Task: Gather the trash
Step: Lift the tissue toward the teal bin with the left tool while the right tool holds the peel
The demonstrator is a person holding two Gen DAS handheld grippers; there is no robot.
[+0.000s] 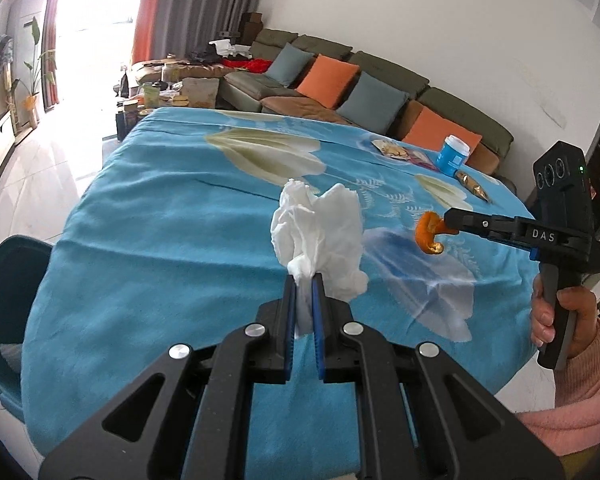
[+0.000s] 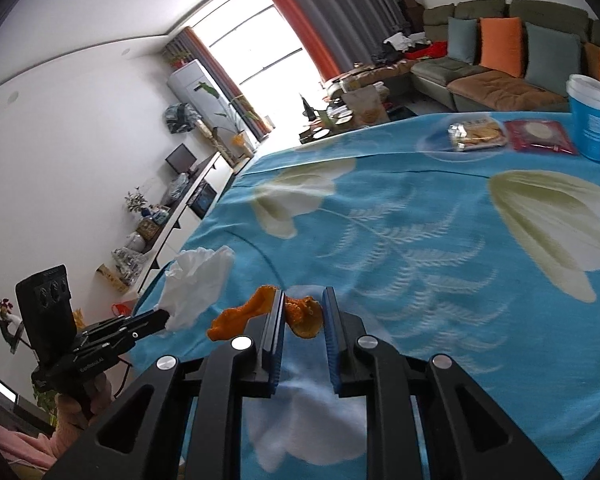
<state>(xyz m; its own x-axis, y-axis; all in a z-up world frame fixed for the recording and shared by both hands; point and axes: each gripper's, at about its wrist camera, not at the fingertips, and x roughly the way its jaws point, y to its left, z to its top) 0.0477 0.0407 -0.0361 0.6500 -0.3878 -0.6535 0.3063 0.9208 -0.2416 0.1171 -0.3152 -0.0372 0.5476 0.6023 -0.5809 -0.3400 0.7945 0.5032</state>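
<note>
The tissue (image 1: pixel 320 236), light and crushable, is pinched by its tail in the closed left tongs (image 1: pixel 304 280) above the counter's (image 1: pixel 160 220) near edge. The limp peel (image 2: pixel 300 314) hangs in the half-closed right tongs (image 2: pixel 302 312), loosely gripped.

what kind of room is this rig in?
Most likely a home living room. A long sectional sofa with orange and blue cushions lines the wall, a low TV console runs along the opposite wall, and the work surface is a table under a blue floral cloth.
</note>
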